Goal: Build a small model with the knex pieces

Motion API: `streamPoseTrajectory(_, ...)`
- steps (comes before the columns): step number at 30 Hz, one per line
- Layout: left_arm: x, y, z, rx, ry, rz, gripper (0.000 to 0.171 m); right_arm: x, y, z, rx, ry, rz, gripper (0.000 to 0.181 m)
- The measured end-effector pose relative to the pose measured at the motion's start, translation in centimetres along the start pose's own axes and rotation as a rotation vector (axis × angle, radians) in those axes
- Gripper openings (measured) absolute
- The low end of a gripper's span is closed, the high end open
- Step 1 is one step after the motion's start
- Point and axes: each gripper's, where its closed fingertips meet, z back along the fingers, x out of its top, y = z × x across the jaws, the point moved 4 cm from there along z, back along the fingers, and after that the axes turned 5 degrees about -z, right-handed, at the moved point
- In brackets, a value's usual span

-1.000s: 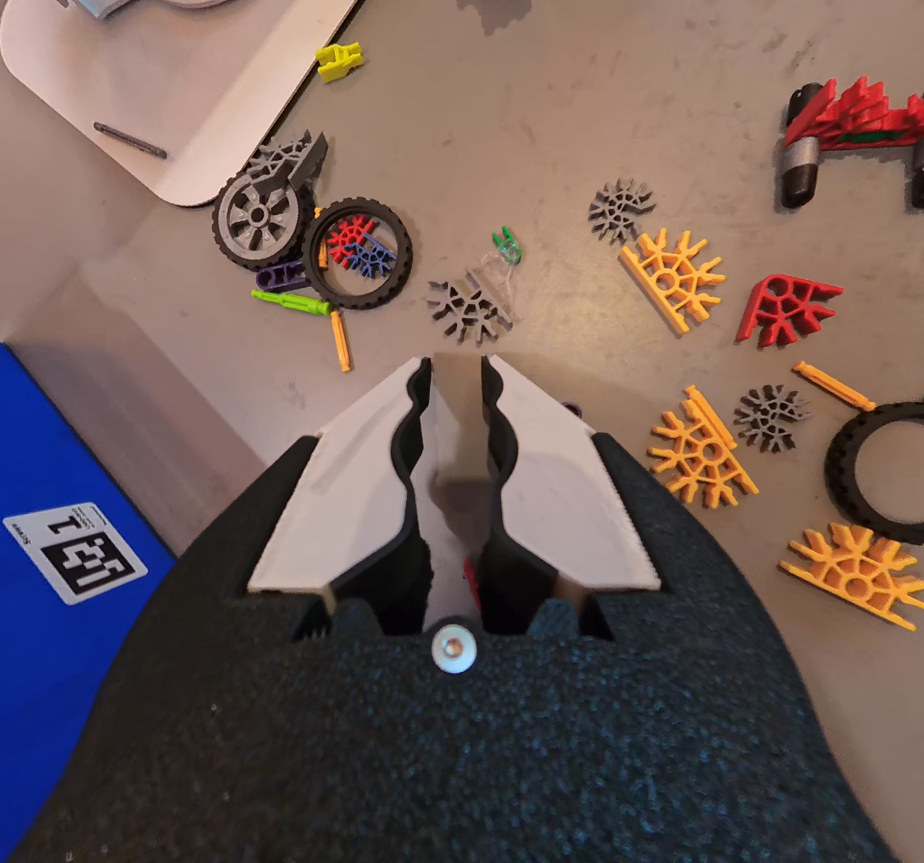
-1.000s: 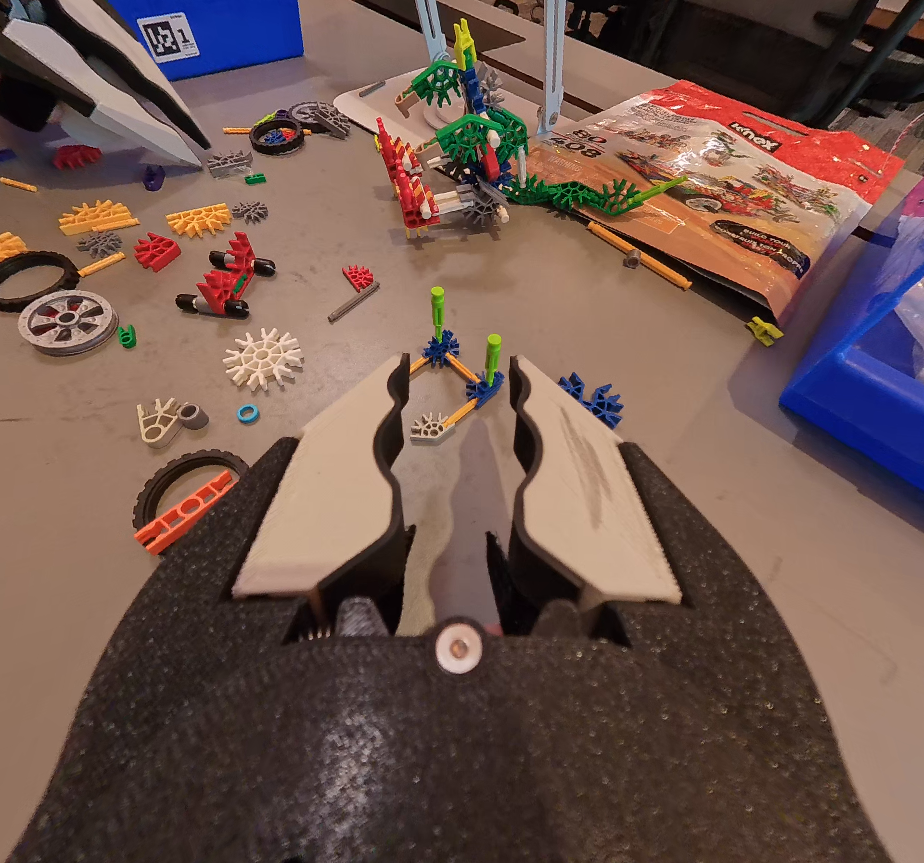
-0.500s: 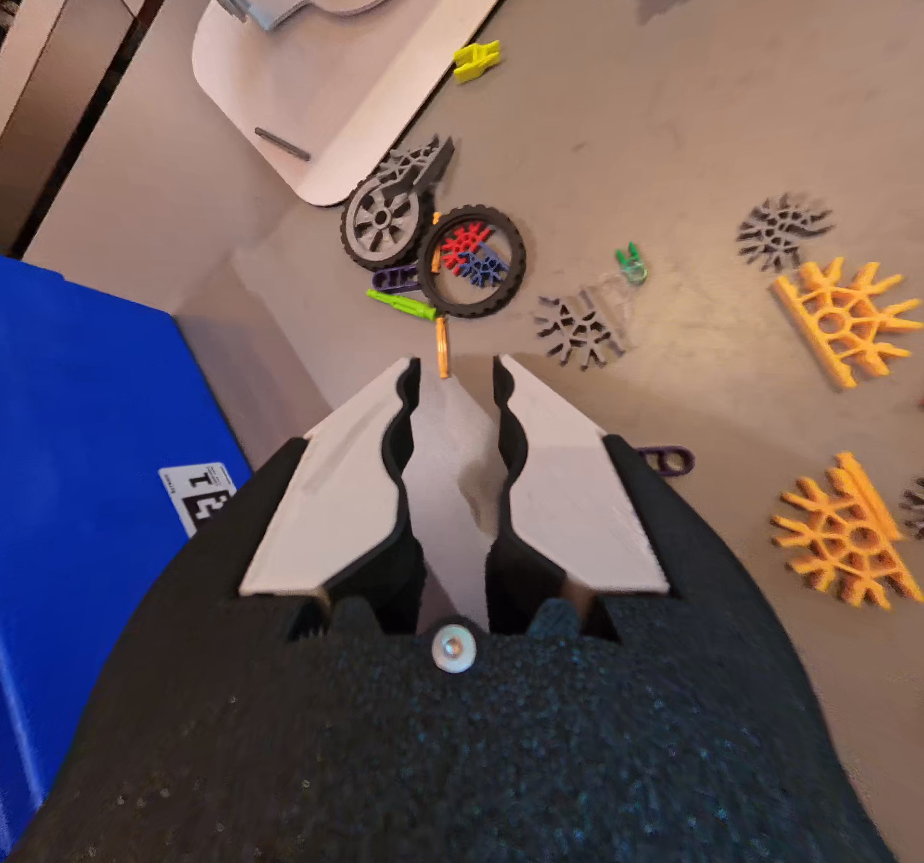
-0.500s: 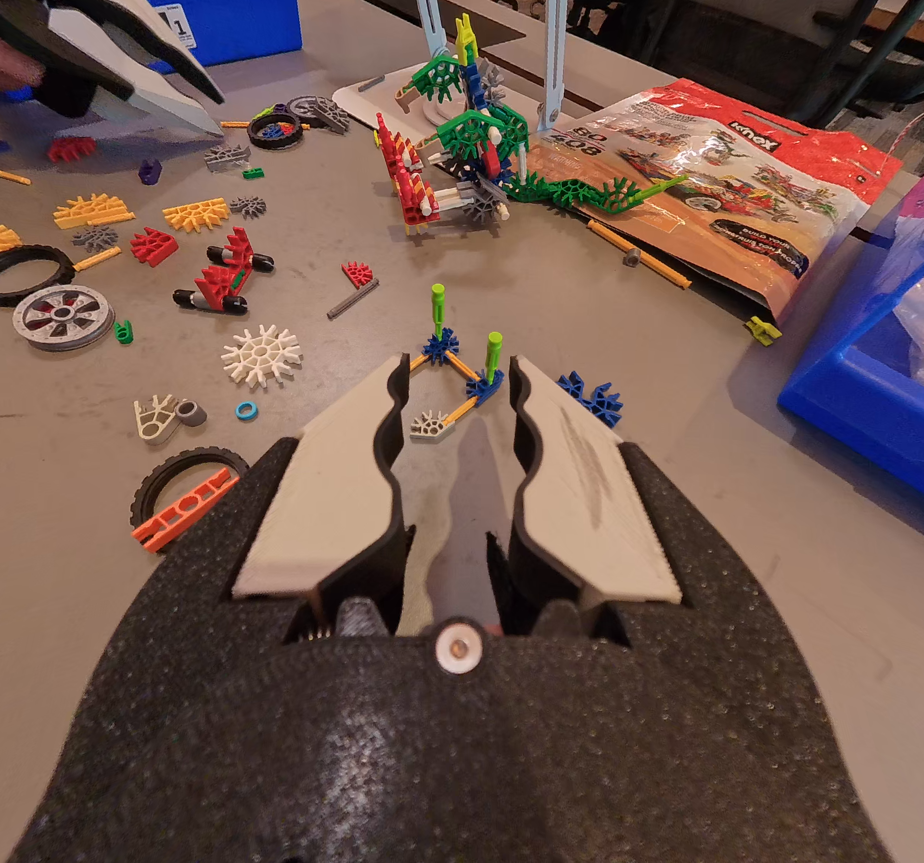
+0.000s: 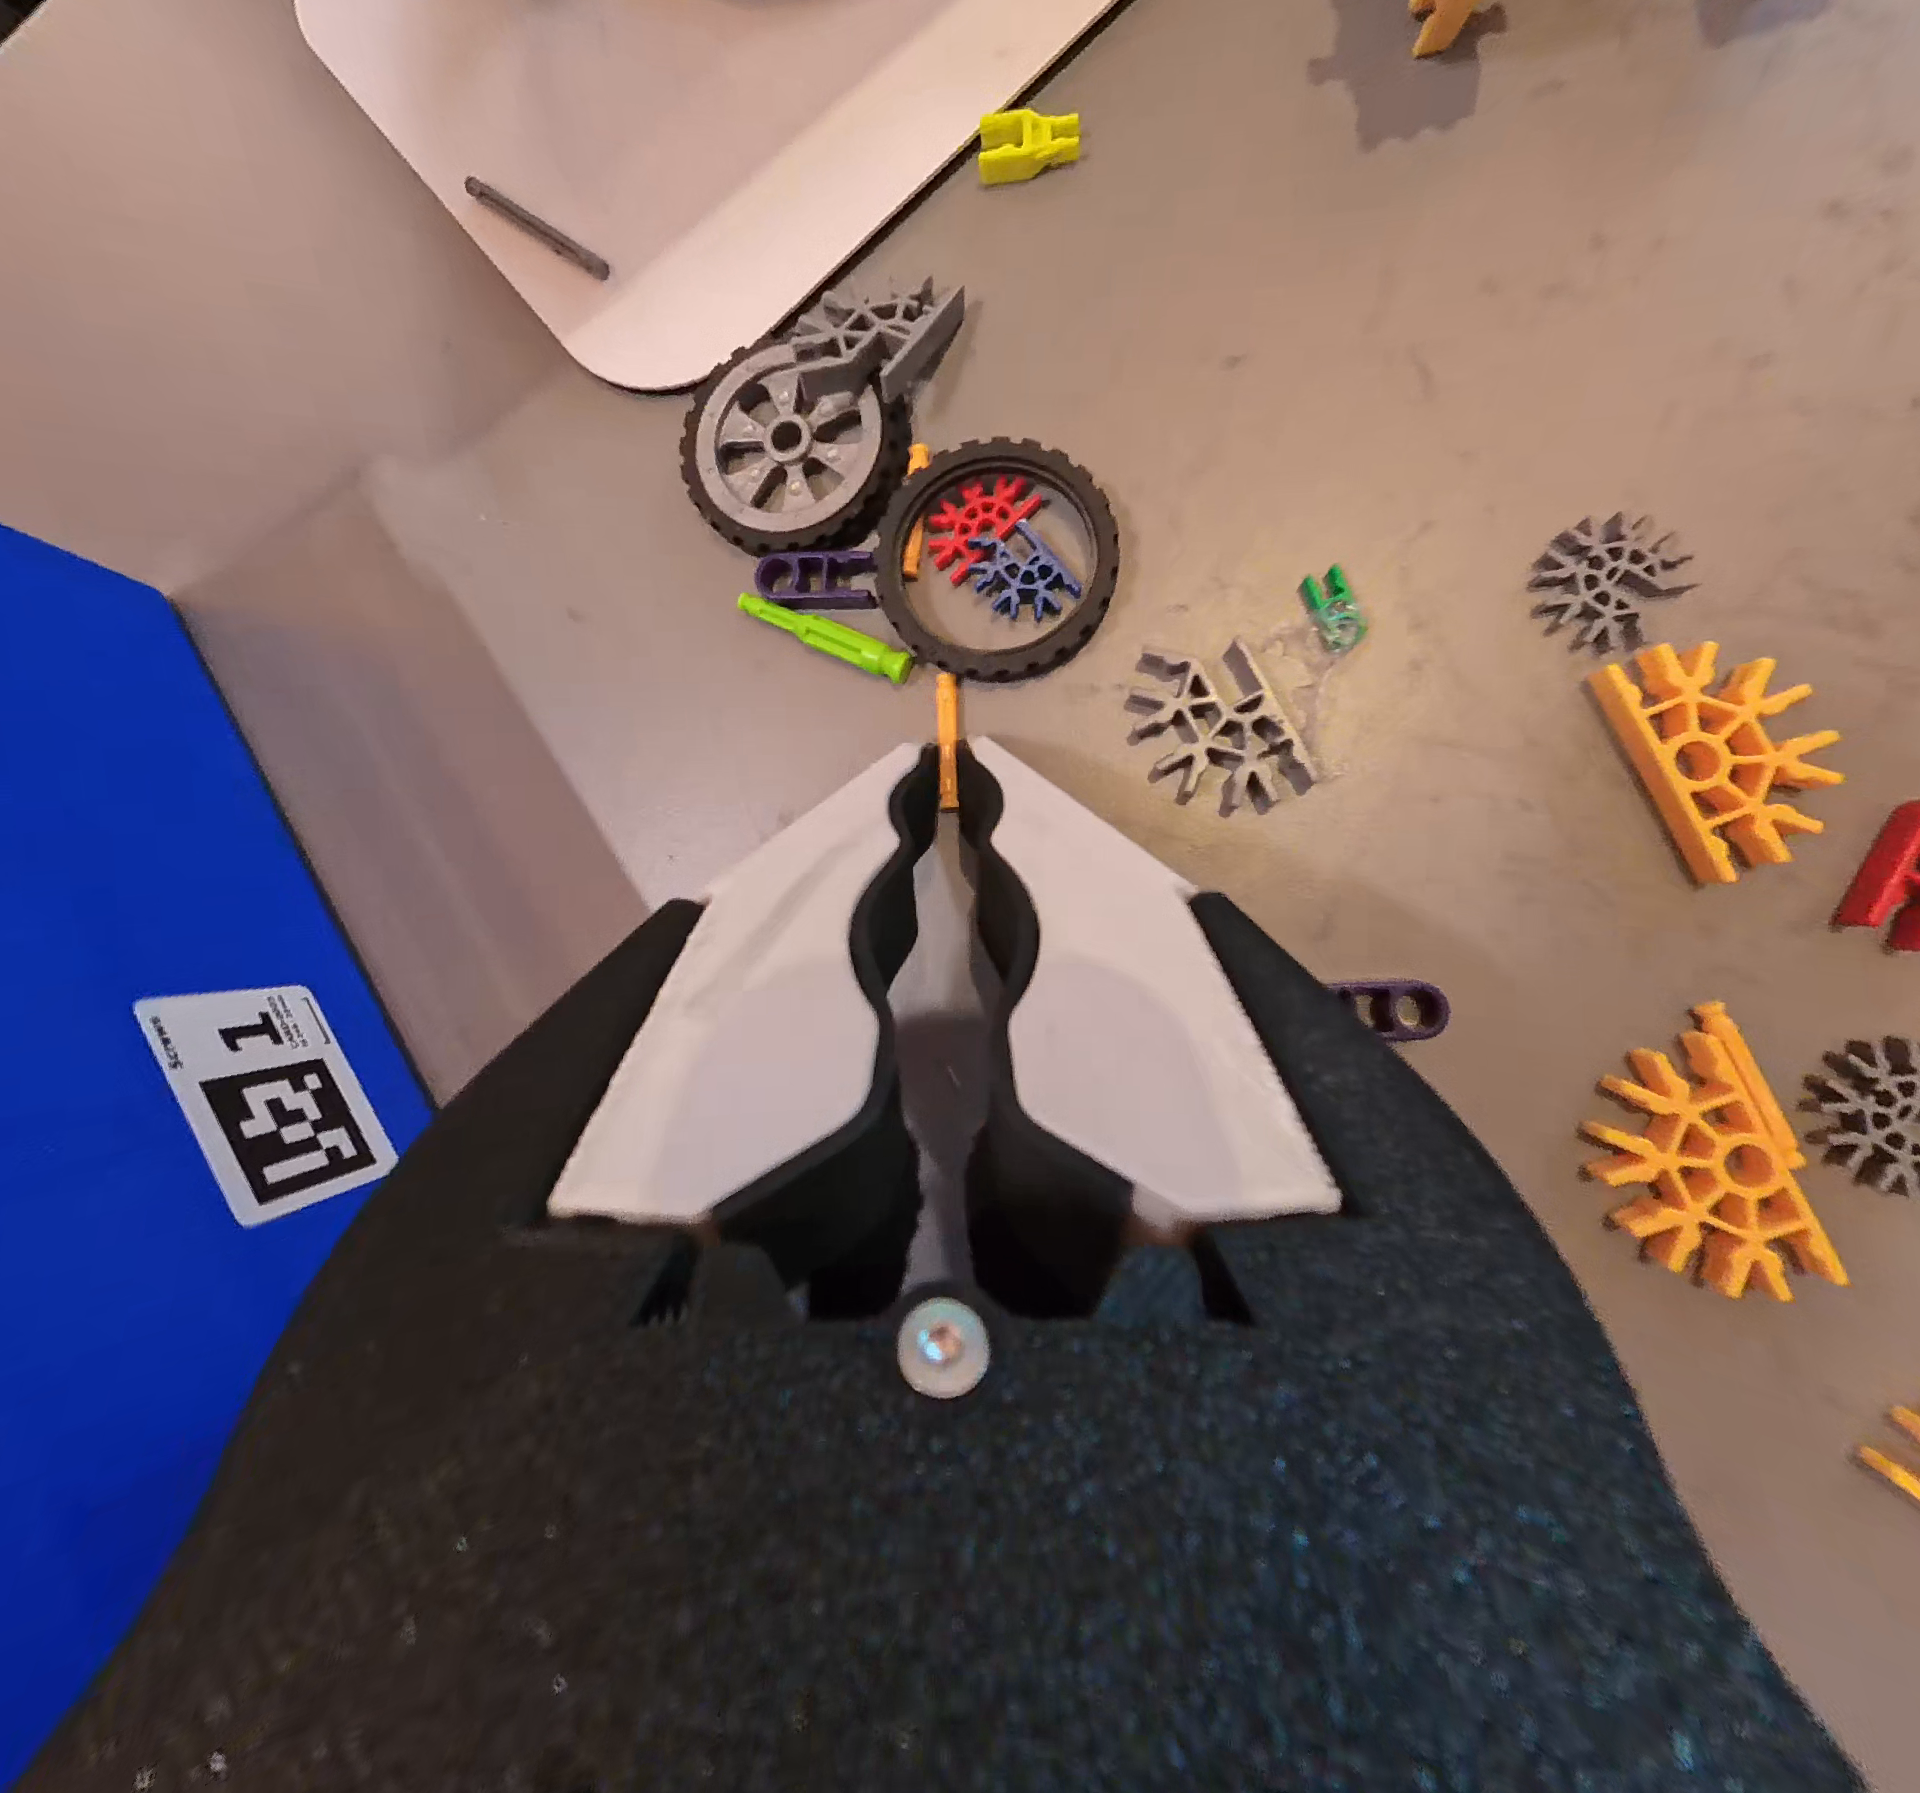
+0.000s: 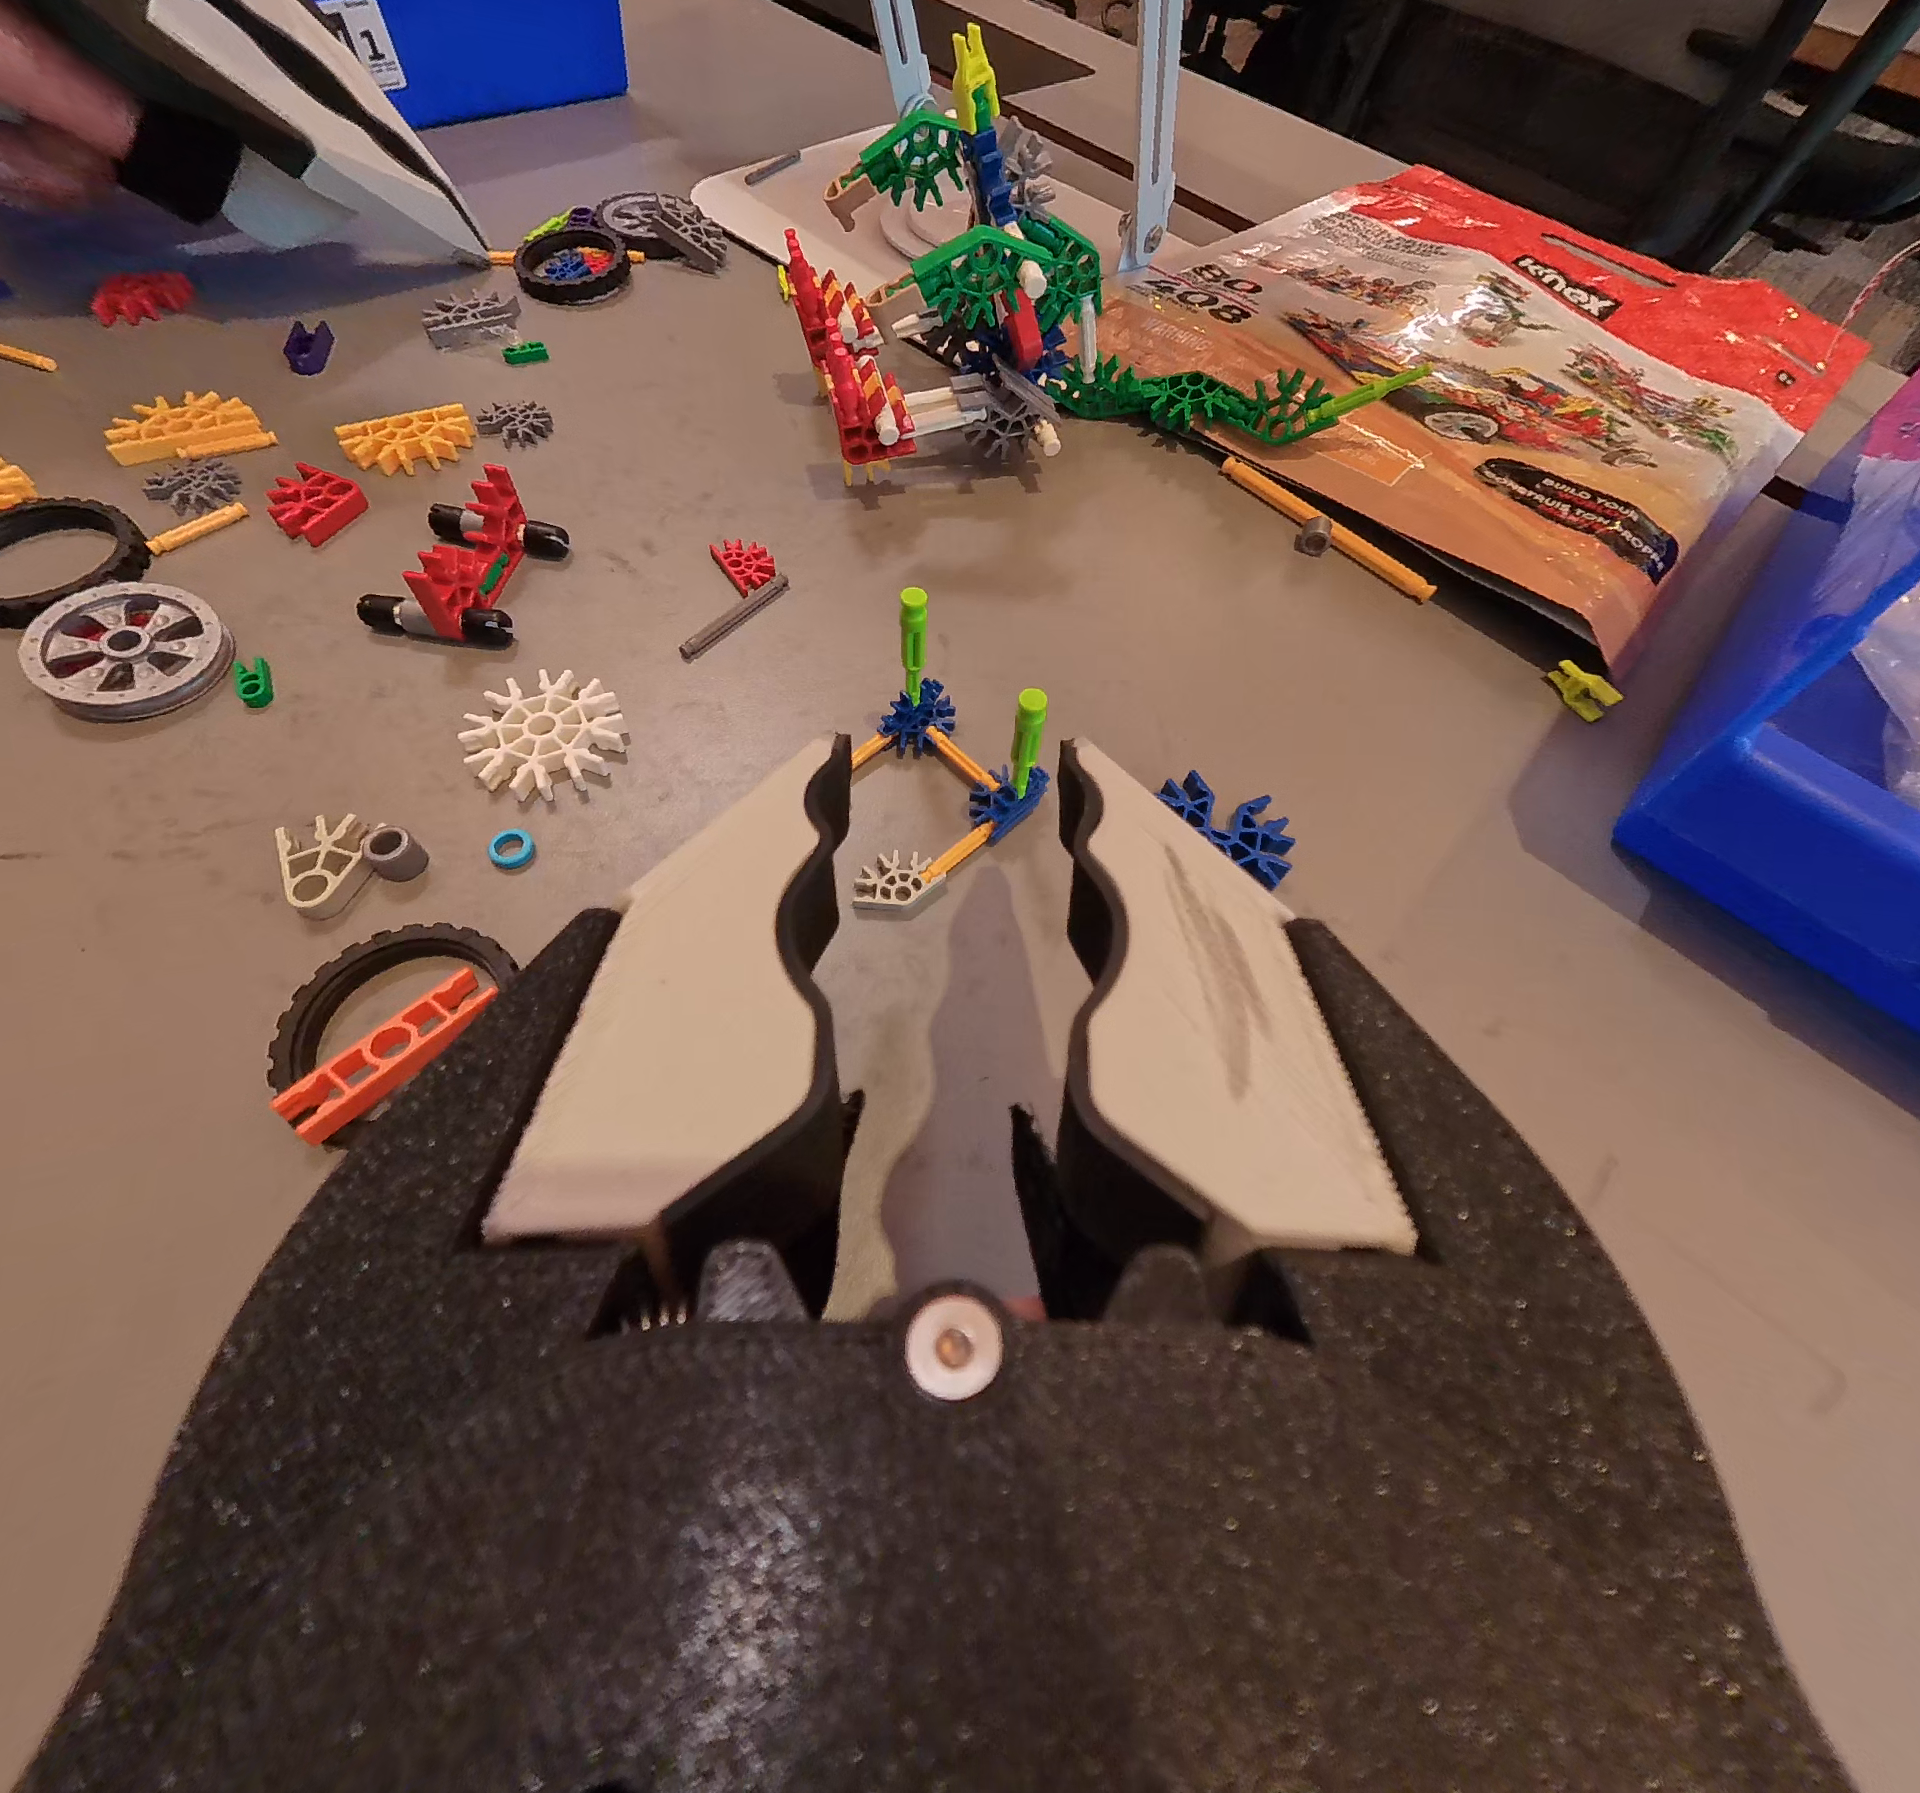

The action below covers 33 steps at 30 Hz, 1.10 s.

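My left gripper (image 5: pixel 943 756) is shut on a short orange rod (image 5: pixel 945 725) lying on the grey table, just below a black tyre (image 5: pixel 997 559) that rings a red and a blue connector. A green rod (image 5: pixel 826 637) and a grey wheel (image 5: pixel 790 444) lie beside it. In the right wrist view the left gripper (image 6: pixel 473 252) shows at the far left, tips down by the tyre (image 6: pixel 571 268). My right gripper (image 6: pixel 948 756) is open and empty, low over a small frame of blue connectors, orange rods and green rods (image 6: pixel 961 767).
A blue bin (image 5: pixel 104 912) stands left of my left gripper. A white base plate (image 5: pixel 644 133) lies beyond the wheel. Yellow, grey and red connectors (image 5: pixel 1714 756) are scattered right. In the right wrist view a built model (image 6: pixel 956 309), a printed bag (image 6: pixel 1507 372) and a blue tray (image 6: pixel 1787 808) stand ahead. My hands' fingertips stand some 35 cm from each other. The grey wheel (image 5: pixel 790 444) is about 7 cm from my left fingertips. Seen from the right wrist view (image 6: pixel 644 216) as well.
My left gripper moved left and forward to the orange rod, then closed on it. My right gripper has not moved.
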Motion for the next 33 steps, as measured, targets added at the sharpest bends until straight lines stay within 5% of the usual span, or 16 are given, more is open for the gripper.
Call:
streamPoseTrajectory(19, 0.7, -2.6, 2.9, -0.067, -0.086, -0.081, 0.001, 0.1, -0.1, 0.1, 0.002, -0.007, -0.014, 0.039)
streamPoseTrajectory(33, 4.8, -6.9, 4.4, -0.150, -0.169, -0.202, 0.001, 0.1, -0.1, 0.1, 0.000, -0.009, -0.011, 0.039)
